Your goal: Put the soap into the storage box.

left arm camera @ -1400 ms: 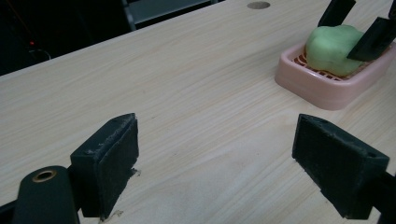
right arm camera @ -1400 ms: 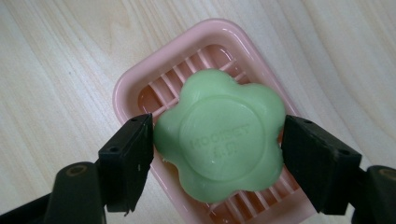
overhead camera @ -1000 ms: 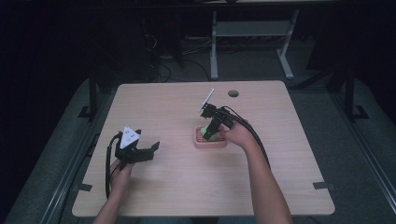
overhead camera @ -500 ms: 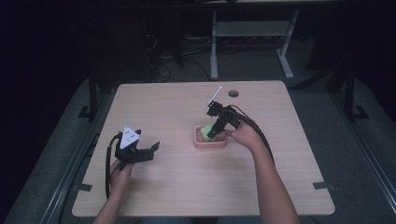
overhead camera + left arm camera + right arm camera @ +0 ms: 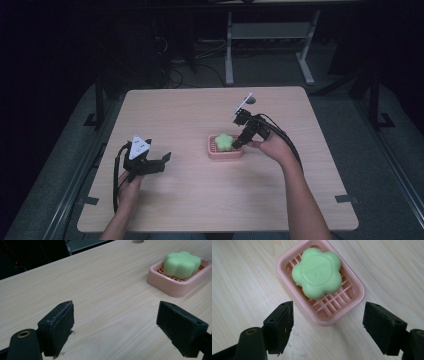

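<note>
The green flower-shaped soap (image 5: 317,276) lies in the pink soap dish (image 5: 352,303) on the wooden surface (image 5: 242,277), just ahead of the right gripper (image 5: 328,326), whose jaws stand released, empty. The left gripper (image 5: 115,327), jaws likewise released, rests well apart, the dish ahead to its right.

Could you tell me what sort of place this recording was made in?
Probably a lab or recording room, not a home: a plain wooden table stands on a grey floor in a dark room, with cables and a metal stand behind it. A soap lies in a pink dish.
</note>
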Motion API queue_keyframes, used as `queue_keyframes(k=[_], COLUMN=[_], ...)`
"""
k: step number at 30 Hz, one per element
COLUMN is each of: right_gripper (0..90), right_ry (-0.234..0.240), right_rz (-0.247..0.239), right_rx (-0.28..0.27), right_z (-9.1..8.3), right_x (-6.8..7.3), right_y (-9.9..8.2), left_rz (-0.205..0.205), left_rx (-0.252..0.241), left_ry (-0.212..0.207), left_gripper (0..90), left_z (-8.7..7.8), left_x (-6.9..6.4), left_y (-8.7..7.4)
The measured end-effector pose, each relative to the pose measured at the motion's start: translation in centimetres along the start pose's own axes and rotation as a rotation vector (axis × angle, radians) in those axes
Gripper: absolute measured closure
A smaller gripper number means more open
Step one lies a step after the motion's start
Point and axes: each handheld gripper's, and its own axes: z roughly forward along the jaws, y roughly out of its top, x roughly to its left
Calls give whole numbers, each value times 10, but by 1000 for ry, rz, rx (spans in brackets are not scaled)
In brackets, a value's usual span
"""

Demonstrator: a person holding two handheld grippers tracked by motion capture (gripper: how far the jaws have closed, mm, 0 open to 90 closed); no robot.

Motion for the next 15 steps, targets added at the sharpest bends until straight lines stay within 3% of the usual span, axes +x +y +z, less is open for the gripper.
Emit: queue_keyframes(k=[15], right_gripper=[242], right_ry=[-15], right_rz=[-2], right_rx=[0], right_z=[-12], right_x=[1], right_y=[-11], left_rz=[5], left_rx=[3], left_ry=[1], left_gripper=[143], left_z=[0], left_x=[0], left_y=[0])
